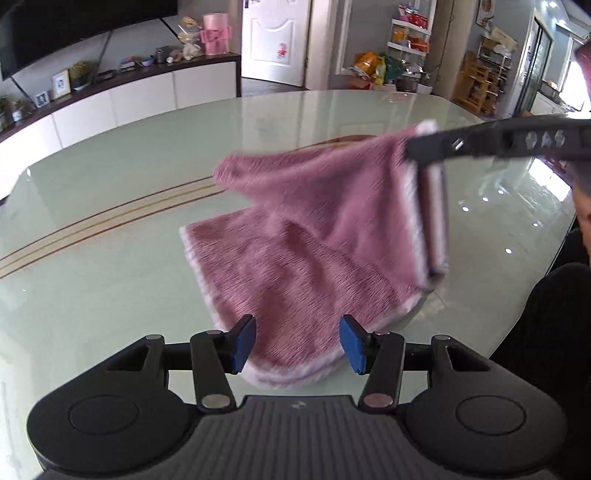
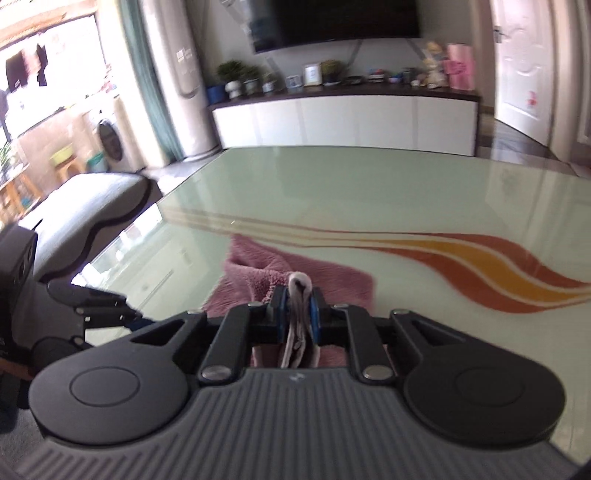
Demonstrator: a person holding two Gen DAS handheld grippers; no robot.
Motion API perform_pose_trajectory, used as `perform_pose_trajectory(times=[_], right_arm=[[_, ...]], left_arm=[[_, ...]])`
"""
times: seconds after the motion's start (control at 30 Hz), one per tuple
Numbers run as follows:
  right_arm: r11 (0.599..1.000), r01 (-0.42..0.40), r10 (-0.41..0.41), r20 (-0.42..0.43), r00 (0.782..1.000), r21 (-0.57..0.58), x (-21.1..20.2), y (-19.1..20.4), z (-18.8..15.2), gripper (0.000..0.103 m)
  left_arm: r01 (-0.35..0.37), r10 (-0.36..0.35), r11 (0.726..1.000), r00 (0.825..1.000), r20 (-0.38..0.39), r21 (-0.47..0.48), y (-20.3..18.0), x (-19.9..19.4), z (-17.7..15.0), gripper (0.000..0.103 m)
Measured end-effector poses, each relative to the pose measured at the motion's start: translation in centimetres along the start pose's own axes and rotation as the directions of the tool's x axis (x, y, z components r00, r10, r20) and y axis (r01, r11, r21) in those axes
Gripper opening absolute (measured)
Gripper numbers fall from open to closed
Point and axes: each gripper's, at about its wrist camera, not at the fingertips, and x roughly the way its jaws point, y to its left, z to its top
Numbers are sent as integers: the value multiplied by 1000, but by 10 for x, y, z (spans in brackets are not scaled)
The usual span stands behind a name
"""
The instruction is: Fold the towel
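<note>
A pink towel (image 1: 295,258) with a pale hem lies partly on the pale green glass table (image 1: 110,177). Its right part is lifted and draped over toward the left. My right gripper (image 1: 415,151) comes in from the upper right, shut on the raised hem. In the right wrist view the blue pads of the right gripper (image 2: 297,306) pinch that bunched edge, and the rest of the towel (image 2: 332,277) lies beyond on the table (image 2: 369,184). My left gripper (image 1: 299,343) stands open just above the towel's near edge, its pads not pressing on it. The left gripper (image 2: 107,312) also shows at the left.
A white low cabinet (image 1: 147,96) with plants and frames runs behind the table, with a door (image 1: 277,37) and shelves (image 1: 410,33) beyond. A grey sofa (image 2: 92,206) stands past the table's left edge. A person's dark clothing (image 1: 561,314) is at the right.
</note>
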Motion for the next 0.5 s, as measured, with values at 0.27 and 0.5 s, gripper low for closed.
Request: perform_pose_trajectory(times=[0.27,0.5], right_arm=[[961,173,-174,-15,985,215,-35,-92,-24,13],[939,252,-224,-140,965,236,-26,-112,-60,13]], left_arm=[[6,-4,1000,997,-82,21,-7,27,0,54],[4,-2,1000,996,-93,23,-8,33,0,56]])
